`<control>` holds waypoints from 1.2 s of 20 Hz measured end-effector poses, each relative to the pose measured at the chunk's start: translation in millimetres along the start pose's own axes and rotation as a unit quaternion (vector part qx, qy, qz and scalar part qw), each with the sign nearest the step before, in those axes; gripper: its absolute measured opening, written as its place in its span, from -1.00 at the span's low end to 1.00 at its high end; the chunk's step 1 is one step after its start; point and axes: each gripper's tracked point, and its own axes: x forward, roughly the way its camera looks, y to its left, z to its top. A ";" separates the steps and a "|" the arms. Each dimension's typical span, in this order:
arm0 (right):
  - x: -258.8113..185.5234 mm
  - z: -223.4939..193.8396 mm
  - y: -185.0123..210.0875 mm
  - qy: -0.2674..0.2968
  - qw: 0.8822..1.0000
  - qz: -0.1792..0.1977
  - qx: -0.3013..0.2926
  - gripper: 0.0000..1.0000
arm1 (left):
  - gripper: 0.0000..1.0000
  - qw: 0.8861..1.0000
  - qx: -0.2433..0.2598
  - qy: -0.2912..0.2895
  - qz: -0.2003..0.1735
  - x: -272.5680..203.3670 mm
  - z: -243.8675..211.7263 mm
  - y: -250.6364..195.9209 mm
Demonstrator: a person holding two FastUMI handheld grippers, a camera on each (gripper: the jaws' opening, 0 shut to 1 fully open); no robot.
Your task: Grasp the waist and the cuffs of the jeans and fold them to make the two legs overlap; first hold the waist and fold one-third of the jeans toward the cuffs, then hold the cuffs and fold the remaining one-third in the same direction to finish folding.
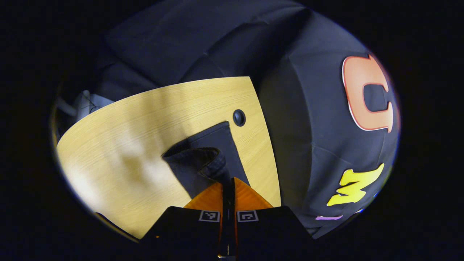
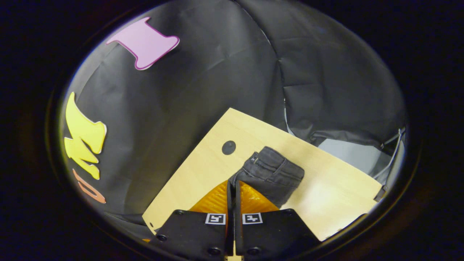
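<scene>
**Both grippers clamped on dark jeans over the table**

Left gripper [image 1: 228, 183]: orange fingers [image 1: 209, 197] drawn almost together, a thin strip of dark denim pinched between the tips. Gripping the jeans [image 1: 208, 159] at a thick hemmed edge that curls up and back from the tips, looking like a cuff, though hard to confirm. Beyond the curl, a flat dark panel of the same garment lying on the table [image 1: 119, 145], running away toward the far edge. Just past the panel's far corner, a round black grommet [image 1: 239, 117] set in the light wood. Black cloth wall behind and to the right of the tabletop.

Right gripper [image 2: 232, 186]: fingers likewise nearly closed, with an edge of the jeans [image 2: 272, 174] held between them. From the tips, a bunched fold with visible seams and stitching rising up and to the right, resting on the table [image 2: 337, 185]. Grommet [image 2: 228, 147] up and left of the bundle, apart from it. Table corner tilted in this view, black cloth behind.
</scene>
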 end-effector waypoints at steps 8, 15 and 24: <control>102.9 -14.5 1.0 0.027 0.999 -0.036 -0.032 -0.96 | -0.93 0.997 0.037 0.031 0.059 106.4 10.7 24.7; 117.7 -21.3 7.9 0.043 0.997 -0.039 -0.054 -0.12 | -0.14 0.993 0.097 0.033 0.058 102.4 -2.2 -7.7; -8.1 7.1 35.2 -0.066 0.984 0.058 -0.156 0.65 | 0.97 0.951 0.292 -0.100 0.005 -32.6 -40.6 -142.1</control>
